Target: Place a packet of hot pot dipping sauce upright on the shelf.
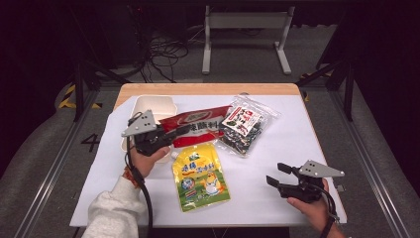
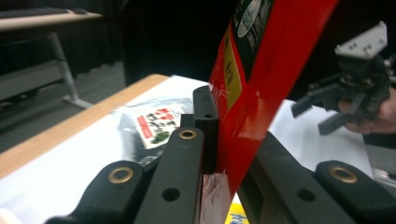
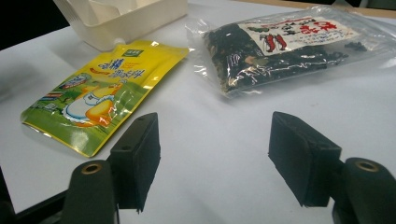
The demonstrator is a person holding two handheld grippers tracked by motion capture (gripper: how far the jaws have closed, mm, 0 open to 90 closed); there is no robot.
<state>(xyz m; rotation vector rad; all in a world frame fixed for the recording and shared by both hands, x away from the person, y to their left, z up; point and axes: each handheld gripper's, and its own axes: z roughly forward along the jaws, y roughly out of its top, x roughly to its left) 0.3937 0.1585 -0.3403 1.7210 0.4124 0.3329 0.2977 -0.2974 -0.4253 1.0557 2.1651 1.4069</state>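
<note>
Left tool point(image 1: 171, 137): jaws clamped on the near edge of the red packet point(image 1: 198, 124), which sits lifted at the left-centre of the counter point(image 1: 277, 198), its far end overlapping the cream tray point(image 1: 148, 106). The left gripper view shows the red film point(image 2: 261, 70) standing almost on edge between the pads, creased where they bite.

Judgement: the step in hand looks like carrying the packet into the tray. The grip is thin, near the seal (film may slip or tear there), so move slowly, keep the packet hanging straight, and lower it flat into a compartment before letting go. Which compartment, cannot tell.

Centre: yellow pouch point(image 1: 200, 176) lies flat just below the red packet; avoid dragging the red one across it.

Right of centre: clear bag of dark dried pieces point(image 1: 246, 125), flat, touching or overlapping the red packet's right end, so lift clear before swinging left.

Right tool point(image 1: 280, 176): jaws wide apart, holding nothing, low over bare counter near the right edge. In its own view the pads point(image 3: 140, 158) frame empty white cover.
</note>
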